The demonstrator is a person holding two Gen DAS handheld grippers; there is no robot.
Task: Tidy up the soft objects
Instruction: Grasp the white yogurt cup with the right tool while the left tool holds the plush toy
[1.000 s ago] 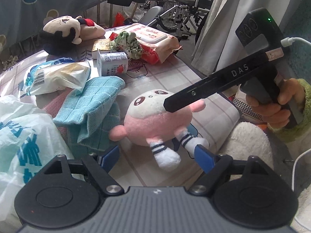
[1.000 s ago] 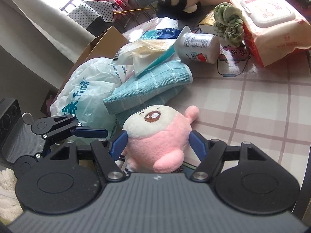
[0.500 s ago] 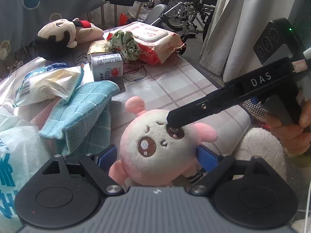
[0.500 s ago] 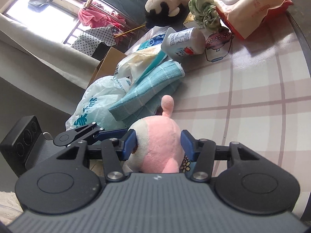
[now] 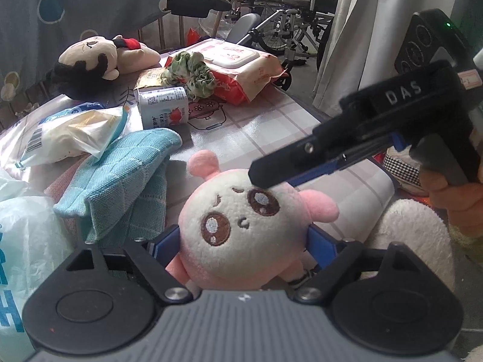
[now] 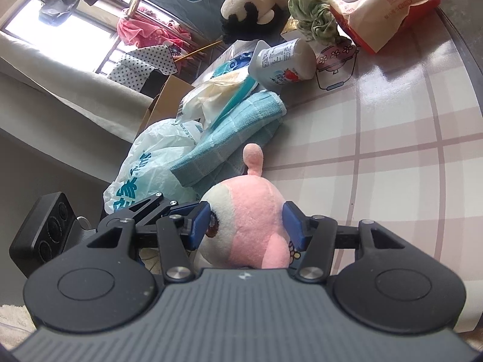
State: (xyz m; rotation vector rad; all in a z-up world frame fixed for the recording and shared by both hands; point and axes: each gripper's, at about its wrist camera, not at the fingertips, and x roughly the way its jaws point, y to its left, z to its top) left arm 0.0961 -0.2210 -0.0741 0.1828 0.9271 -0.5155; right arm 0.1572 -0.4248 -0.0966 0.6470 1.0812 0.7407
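Note:
A pink and white plush toy (image 5: pixel 229 220) with brown eyes is held upright at the near edge of the checked table (image 5: pixel 271 126). In the right wrist view, my right gripper (image 6: pixel 247 224) has its blue pads pressed on both sides of the toy's head (image 6: pixel 250 208), though its jaws are easing open. My left gripper (image 5: pixel 244 241) stands wide open with the same toy between its fingers (image 5: pixel 169 241), which flank it closely. The right gripper's black finger (image 5: pixel 271 175) crosses above the toy's face. A folded teal cloth (image 5: pixel 120 181) lies just left of the toy.
At the table's far end lie a black-haired doll (image 5: pixel 90 60), a green scrunchie (image 5: pixel 193 72), a wet-wipes pack (image 5: pixel 238 66) and a tipped yoghurt bottle (image 5: pixel 163 111). A snack bag (image 5: pixel 75 132) and a white plastic bag (image 5: pixel 24 241) crowd the left. A white fluffy thing (image 5: pixel 413 235) sits right.
The right gripper closed on the plush toy, then lifted and turned it from lying on the table to upright. The left gripper moved in until the toy sat between its fingers.

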